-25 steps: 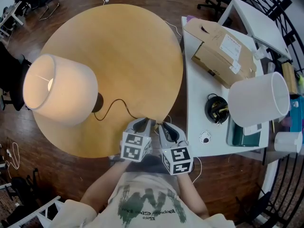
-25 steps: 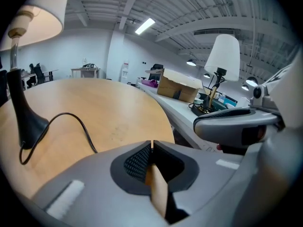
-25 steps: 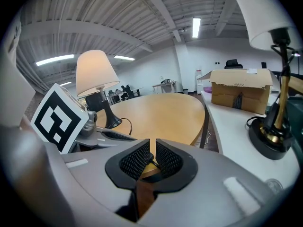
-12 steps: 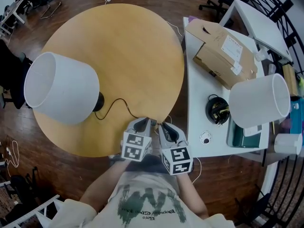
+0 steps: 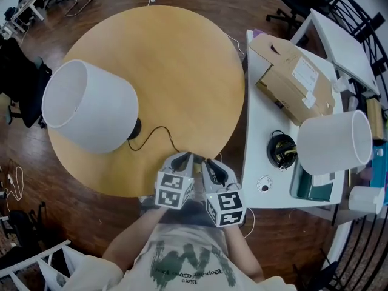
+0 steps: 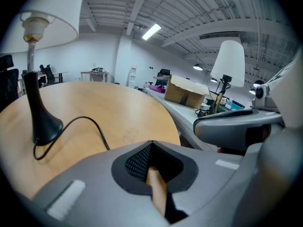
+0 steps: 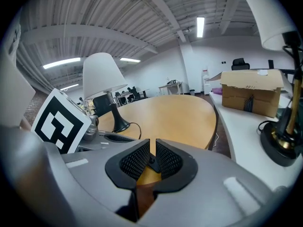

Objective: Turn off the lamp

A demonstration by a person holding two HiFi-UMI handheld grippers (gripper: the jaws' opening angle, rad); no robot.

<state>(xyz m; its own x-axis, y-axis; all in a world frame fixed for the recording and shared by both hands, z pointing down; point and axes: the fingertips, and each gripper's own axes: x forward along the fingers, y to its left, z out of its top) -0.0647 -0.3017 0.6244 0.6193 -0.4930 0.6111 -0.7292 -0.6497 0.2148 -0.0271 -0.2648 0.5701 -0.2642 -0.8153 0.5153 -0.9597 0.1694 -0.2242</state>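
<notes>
- Lamp: white shade, not glowing, tilted toward the left edge of the round wooden worktop. Its black base stands on the wood just beside the shade.
- Cord: black, lying on the worktop. It curves from the base to the near edge and ends at the tips of the two tongs.
- Left tongs: at the near edge of the worktop, clenched. The two pads meet at the tip, with nothing seen between them.
- Right tongs: just beside the left ones, drawn in to a narrow slit. They are closed on a small dark piece at the far end of the slit; what it is cannot be told.
- White worktop: to the right of the round one.
- Cardboard box: on the far part of the white worktop.
- Second lamp: white shade, unlit, on the white worktop nearer than the box.
</notes>
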